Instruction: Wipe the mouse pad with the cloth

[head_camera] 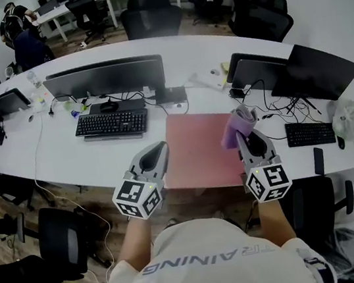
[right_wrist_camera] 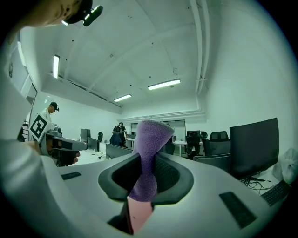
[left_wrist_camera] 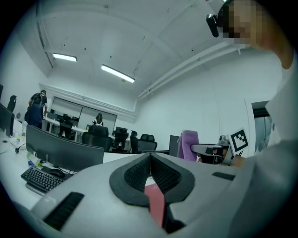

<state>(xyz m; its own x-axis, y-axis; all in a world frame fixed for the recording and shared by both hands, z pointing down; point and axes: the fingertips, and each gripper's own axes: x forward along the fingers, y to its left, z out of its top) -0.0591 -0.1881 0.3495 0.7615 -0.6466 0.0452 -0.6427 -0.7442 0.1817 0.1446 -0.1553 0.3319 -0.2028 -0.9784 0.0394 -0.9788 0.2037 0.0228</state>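
Note:
A large pink mouse pad lies on the white desk in front of me. My right gripper is shut on a purple cloth, which stands up out of the jaws over the pad's right edge; in the right gripper view the purple cloth fills the gap between the pads. My left gripper hovers at the pad's left edge, shut with nothing in it. In the left gripper view its jaws meet, with a strip of the pink pad showing below them.
A black keyboard, a mouse and a wide monitor stand left of the pad. Two dark monitors, another keyboard, a phone and cables crowd the right. Office chairs ring the desk.

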